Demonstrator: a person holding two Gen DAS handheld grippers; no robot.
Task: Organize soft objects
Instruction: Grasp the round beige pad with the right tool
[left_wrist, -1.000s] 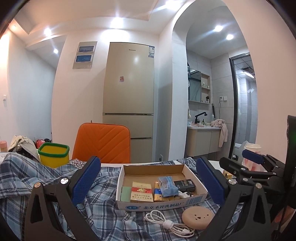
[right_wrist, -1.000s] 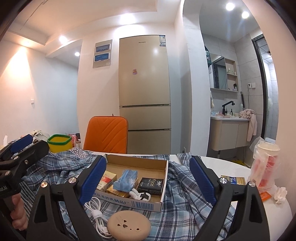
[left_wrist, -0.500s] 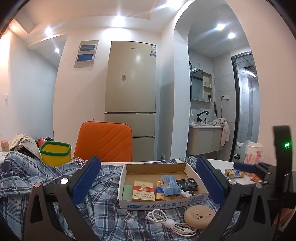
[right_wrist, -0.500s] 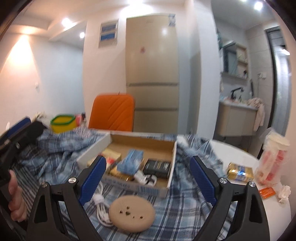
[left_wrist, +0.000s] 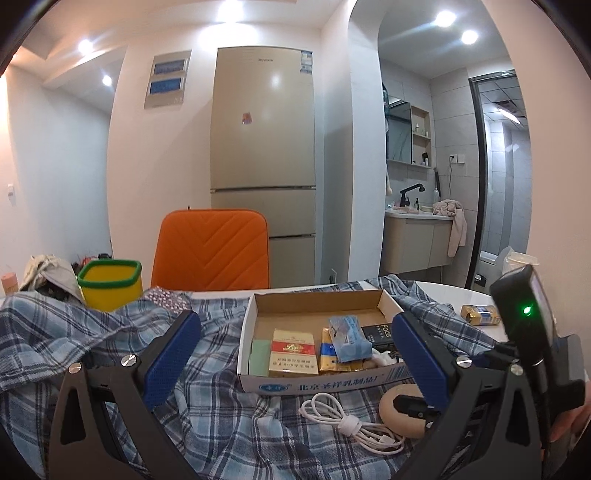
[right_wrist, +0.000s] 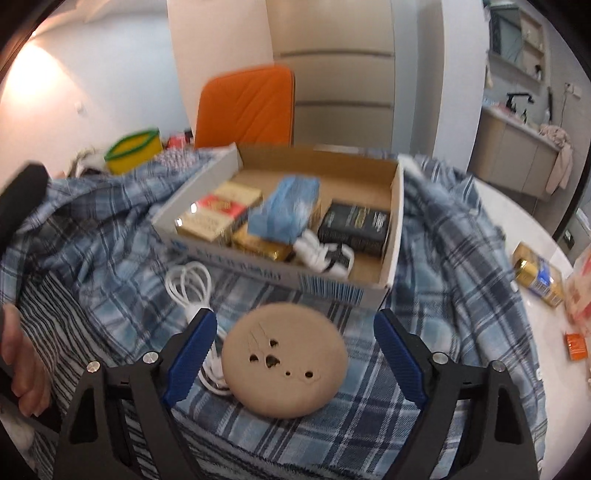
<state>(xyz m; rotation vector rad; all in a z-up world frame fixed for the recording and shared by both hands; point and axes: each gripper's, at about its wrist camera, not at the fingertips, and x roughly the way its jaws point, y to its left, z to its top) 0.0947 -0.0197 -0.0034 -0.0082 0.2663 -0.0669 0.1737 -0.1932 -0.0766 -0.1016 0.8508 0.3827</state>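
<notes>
One tan round pad (right_wrist: 284, 356), pierced by several small holes, is lying on the blue plaid shirt (right_wrist: 443, 236) that is covering the table, just in front of the cardboard box (right_wrist: 393, 229). My right gripper (right_wrist: 295, 352) is hovering with its jaws spread wide on either side of the pad, neither blue pad touching it. A coiled white cable (right_wrist: 190, 284) is resting just beside the pad, partly behind my right gripper's left finger. Inside the box are sitting a red-and-gold carton (right_wrist: 218, 210), a blue tissue pack (right_wrist: 286, 210), a gold packet (right_wrist: 258, 245), a black box (right_wrist: 354, 225) and a white charger (right_wrist: 321, 254). My left gripper (left_wrist: 293, 354) is hanging with its jaws spread too, gripping nothing, framing the box (left_wrist: 317, 384) from farther back. From the left wrist view, the pad (left_wrist: 400, 408) is showing partly behind my right gripper's fingertip. Farther out, a gold-and-blue packet (right_wrist: 539, 275) is lying on the bare white tabletop (right_wrist: 517, 218), and a yellow bin (left_wrist: 110, 282) is standing near an orange chair (left_wrist: 212, 251), before a beige refrigerator (left_wrist: 262, 147).
</notes>
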